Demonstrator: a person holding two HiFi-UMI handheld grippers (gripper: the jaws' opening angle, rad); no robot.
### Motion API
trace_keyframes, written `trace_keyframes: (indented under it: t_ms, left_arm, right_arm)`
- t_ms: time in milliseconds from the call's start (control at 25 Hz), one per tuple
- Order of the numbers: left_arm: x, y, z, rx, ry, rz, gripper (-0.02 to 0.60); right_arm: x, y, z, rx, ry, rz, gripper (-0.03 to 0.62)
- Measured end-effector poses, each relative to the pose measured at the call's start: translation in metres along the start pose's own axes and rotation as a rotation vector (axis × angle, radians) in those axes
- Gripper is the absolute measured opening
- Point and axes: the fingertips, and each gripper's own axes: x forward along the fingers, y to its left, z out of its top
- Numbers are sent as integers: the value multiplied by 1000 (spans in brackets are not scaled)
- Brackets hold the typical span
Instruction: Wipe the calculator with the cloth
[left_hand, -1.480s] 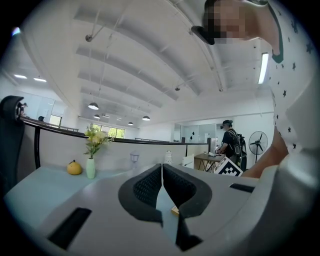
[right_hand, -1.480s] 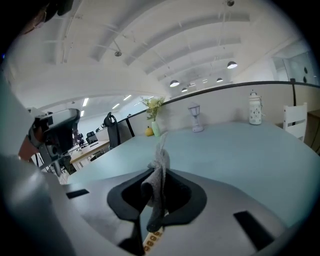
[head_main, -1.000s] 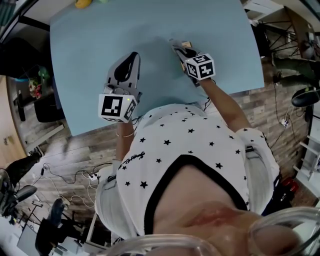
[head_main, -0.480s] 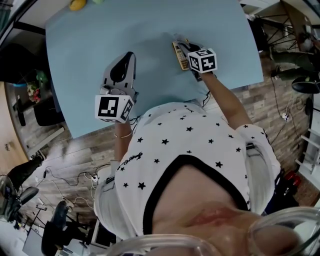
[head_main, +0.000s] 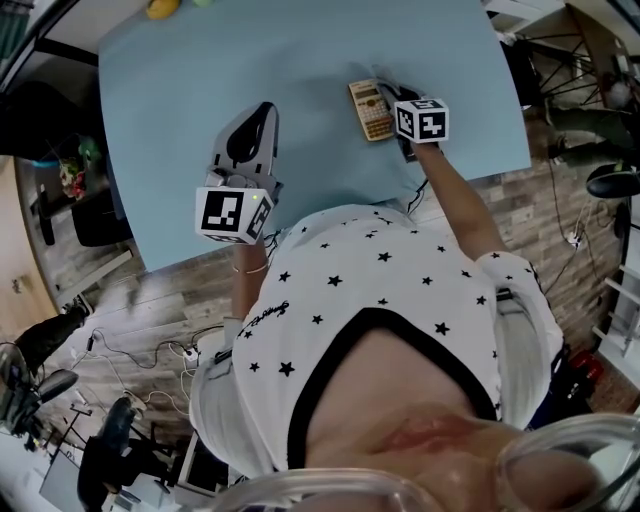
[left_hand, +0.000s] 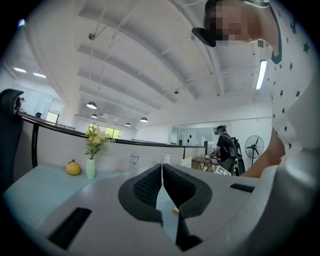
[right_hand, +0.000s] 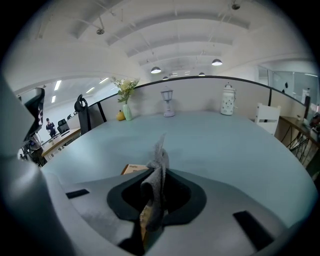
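Note:
A tan calculator (head_main: 370, 108) lies flat on the light blue table (head_main: 180, 100), right of centre. My right gripper (head_main: 395, 93) sits just to its right, shut on a grey cloth (right_hand: 157, 172) that sticks up crumpled from between the jaws. In the right gripper view the calculator (right_hand: 134, 169) shows just left of and under the jaws. My left gripper (head_main: 262, 110) rests over the table left of the calculator, apart from it. Its jaws (left_hand: 162, 175) are pressed together with nothing held.
A yellow fruit (head_main: 160, 8) lies at the table's far edge beside a green vase of flowers (right_hand: 125, 107). A small lantern (right_hand: 168, 102) and a white jar (right_hand: 227, 106) stand further along that edge. The table's near edge runs close to my body.
My right gripper slid right, off the calculator, which now shows uncovered. The left gripper has hardly moved.

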Motion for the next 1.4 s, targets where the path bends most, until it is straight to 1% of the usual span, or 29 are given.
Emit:
trace_keyframes:
  t_ms: [280,440,520,680,800,960,1200,1400]
  left_arm:
    - [-1,-4,-1,1,7,-1,32]
    - [-2,-2,2,5,-4,-5,32]
    - [-4,1,3,4,-9,2,32]
    - [-5,-4,3,2,-15,-11,32]
    - [-5,-7,4,3,-19,-22,32]
    - [-6,-6,3,3,-16,-20,32]
    - [-6,-7,1,2,-12,-26,32]
    - [-4,-11,0,2,-9,-36,32]
  right_arm:
    - [0,-3,-5,5,6,-2,48]
    - [0,3,2,12,-22,1,48]
    - [-2,15,10,5,-48,23,48]
    - [-8,51,20,-22,-82,109,48]
    - [-9,78,16,-59,-73,163,48]
    - [-8,96,3,-84,-44,196,48]
    - [-1,97,-14,-104,-4,187,48]
    - [-4,83,-16,-89,-8,154,48]
